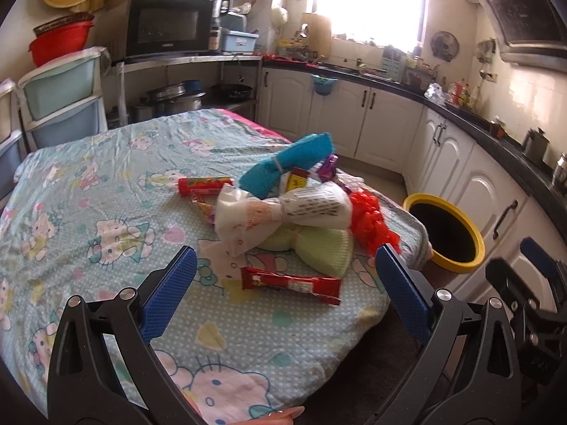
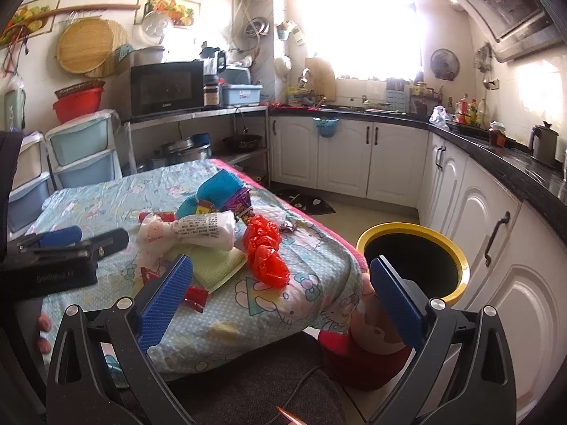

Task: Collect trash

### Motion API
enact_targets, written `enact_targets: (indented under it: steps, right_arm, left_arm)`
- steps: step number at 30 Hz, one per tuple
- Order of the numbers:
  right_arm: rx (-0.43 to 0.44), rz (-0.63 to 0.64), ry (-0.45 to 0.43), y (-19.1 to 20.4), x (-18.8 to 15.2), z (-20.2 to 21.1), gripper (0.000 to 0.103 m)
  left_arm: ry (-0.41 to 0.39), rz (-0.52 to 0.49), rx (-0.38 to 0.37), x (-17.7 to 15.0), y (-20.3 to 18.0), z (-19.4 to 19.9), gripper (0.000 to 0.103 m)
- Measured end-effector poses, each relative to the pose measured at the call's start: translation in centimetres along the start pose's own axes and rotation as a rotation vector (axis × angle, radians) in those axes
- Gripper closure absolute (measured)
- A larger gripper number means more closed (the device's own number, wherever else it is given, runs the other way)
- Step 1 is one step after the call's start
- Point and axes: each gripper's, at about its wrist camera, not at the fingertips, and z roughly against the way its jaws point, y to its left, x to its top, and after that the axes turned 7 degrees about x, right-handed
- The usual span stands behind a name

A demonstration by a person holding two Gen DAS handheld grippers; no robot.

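- We see the left gripper (image 1: 285,285) spread wide and empty, low over the table (image 1: 106,191).
- Just ahead between its fingers lies the red wrapper (image 1: 291,284), long axis crosswise.
- The right gripper (image 2: 281,295), likewise wide and empty, hangs nearer the bin (image 2: 416,260).

microwave (image 2: 166,86) | brand mark too small to read | wrappers' print illegible
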Motion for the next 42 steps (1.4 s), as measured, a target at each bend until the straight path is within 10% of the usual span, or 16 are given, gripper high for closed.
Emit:
enact_targets:
  steps: [14,25,32,42]
  right_arm:
    - [0.102,0.164,0.007,3.8,3.9,-4.7,0.006]
    - [0.034,0.145,0.141,1.1,4.3,-11.9,0.006]
    - [0.066,0.090,0.329,-0.9,2.5,-18.3,0.008]
    - [0.189,-0.030,0.487,-2.2,0.7,-22.6,0.061]
  left_arm:
    - [0.086,0.179,0.038,3.8,7.7,-4.2,0.010]
    - [0.200,0.226,-0.197,5.1,7.7,-11.6,0.011]
    - [0.353,0.329,-0.268,4.4,8.2,-16.3,0.032]
    - [0.405,0.390,-0.319,3.1,9.2,-17.3,0.055]
